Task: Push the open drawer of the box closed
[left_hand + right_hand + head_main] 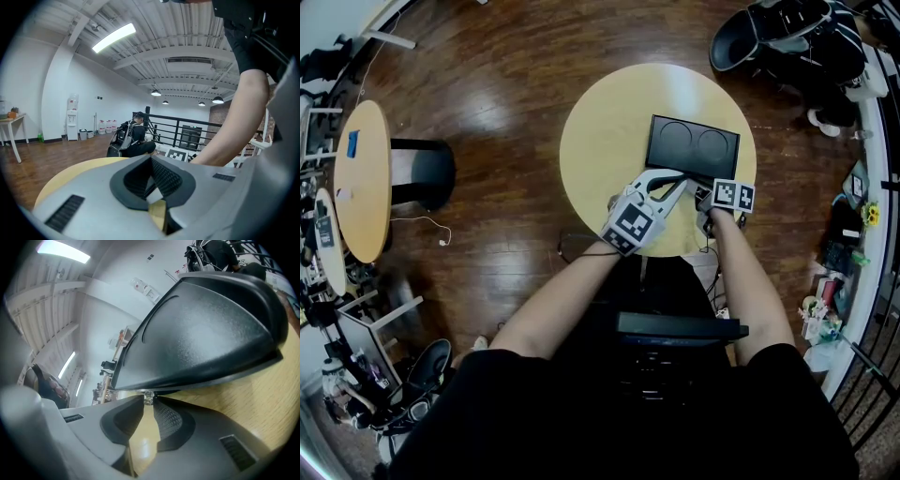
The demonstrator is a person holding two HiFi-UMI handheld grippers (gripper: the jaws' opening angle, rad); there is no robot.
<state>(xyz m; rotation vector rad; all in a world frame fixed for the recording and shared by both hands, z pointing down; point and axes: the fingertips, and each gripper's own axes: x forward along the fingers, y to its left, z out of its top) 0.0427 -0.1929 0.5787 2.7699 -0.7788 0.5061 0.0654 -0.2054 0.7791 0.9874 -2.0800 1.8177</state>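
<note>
Our right tongs clamp the tiny knob at the box's near edge, left tongs pinched together, surface stretching behind.

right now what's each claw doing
Left claw: closed, nothing in it.
Right claw: closed on the small knob under the front edge of the black box.

The head view looks steeply down from above the round table, taking in both forearms. The left gripper view sits low and faces across the tabletop into the room. The right gripper view sits tilted, hard against the box. All three views share the tabletop.
</note>
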